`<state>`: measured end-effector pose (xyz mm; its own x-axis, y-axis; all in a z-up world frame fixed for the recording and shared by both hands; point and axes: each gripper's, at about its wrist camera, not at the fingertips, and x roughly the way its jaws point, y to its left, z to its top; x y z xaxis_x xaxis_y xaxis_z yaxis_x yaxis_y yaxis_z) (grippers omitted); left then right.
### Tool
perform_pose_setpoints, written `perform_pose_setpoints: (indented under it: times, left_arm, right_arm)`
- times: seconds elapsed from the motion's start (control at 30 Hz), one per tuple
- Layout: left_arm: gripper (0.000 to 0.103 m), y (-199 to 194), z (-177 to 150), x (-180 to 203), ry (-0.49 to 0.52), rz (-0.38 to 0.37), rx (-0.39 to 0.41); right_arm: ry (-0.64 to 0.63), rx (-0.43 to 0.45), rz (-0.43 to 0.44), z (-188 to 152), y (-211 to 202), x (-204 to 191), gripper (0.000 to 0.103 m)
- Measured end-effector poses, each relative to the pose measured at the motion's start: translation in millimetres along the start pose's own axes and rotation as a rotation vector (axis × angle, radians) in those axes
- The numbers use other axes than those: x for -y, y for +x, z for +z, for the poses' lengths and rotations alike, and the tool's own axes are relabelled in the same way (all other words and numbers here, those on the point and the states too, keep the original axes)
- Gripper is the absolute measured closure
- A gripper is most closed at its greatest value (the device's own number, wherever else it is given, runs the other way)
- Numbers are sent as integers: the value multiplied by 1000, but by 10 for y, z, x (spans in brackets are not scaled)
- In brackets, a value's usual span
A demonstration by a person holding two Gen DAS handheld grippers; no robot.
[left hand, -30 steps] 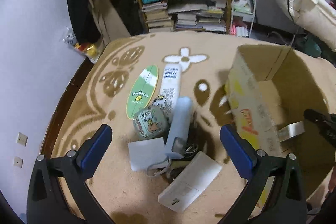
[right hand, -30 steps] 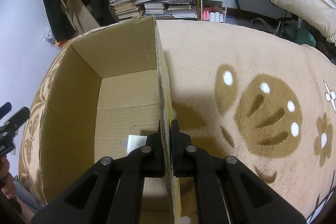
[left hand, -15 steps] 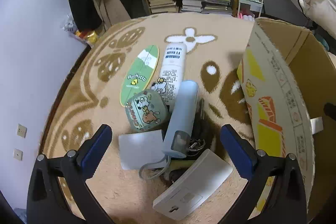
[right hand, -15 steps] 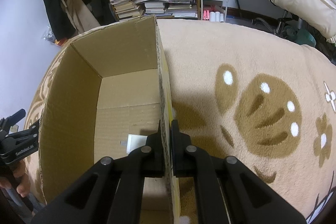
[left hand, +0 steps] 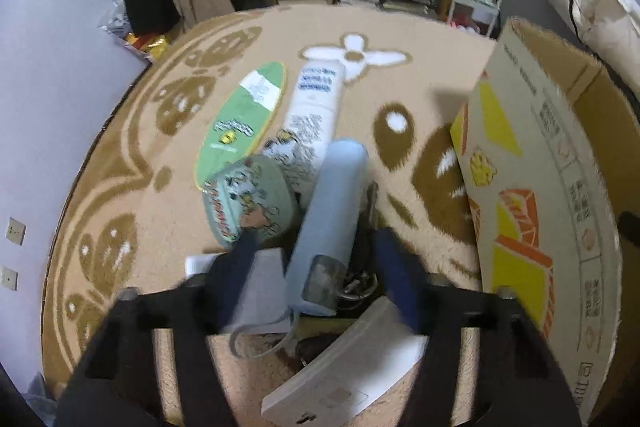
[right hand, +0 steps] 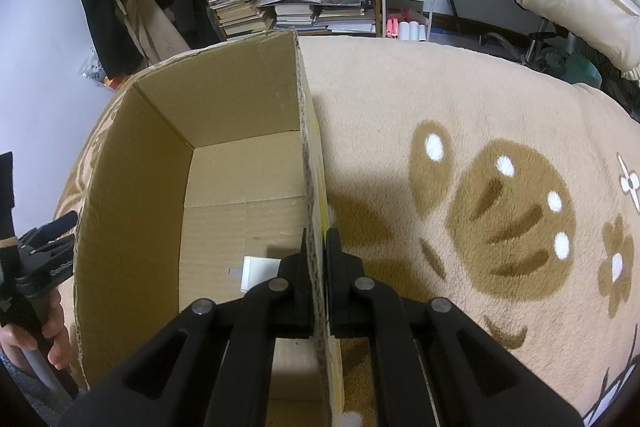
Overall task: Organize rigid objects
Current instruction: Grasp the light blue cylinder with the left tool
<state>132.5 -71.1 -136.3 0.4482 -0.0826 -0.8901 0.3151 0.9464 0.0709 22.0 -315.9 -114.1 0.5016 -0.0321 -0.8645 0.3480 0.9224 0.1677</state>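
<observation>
Cardboard box (right hand: 240, 131), corrugated, holds one small white block (right hand: 258, 271); right tool (right hand: 316, 247) pinches its wall; left tool (left hand: 316, 259) half-open, empty

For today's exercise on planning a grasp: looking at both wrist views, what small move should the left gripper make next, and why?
Probably finish closing on the pale blue cylinder. The left gripper already has a blue finger on each side of its near end, blurred and not yet touching, while the right gripper pinches the cardboard box wall, holding it ready to receive objects.
</observation>
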Motion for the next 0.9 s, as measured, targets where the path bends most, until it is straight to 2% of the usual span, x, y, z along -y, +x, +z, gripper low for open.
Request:
perform_pose_setpoints:
  times: [0.17, 0.27, 0.53, 0.9]
  left_arm:
    - [67, 36, -20, 30, 3, 18, -5]
    - [71, 24, -24, -16, -38, -20, 6]
    - [74, 17, -23, -129, -78, -109, 1]
    - [71, 143, 9, -47, -43, -93, -7]
  right_arm:
    - [7, 1, 1, 7, -1, 2, 98]
    - [13, -1, 5, 2, 5, 18, 98]
    - [12, -1, 5, 0, 5, 26, 98]
    - [12, -1, 6, 1, 6, 28, 98]
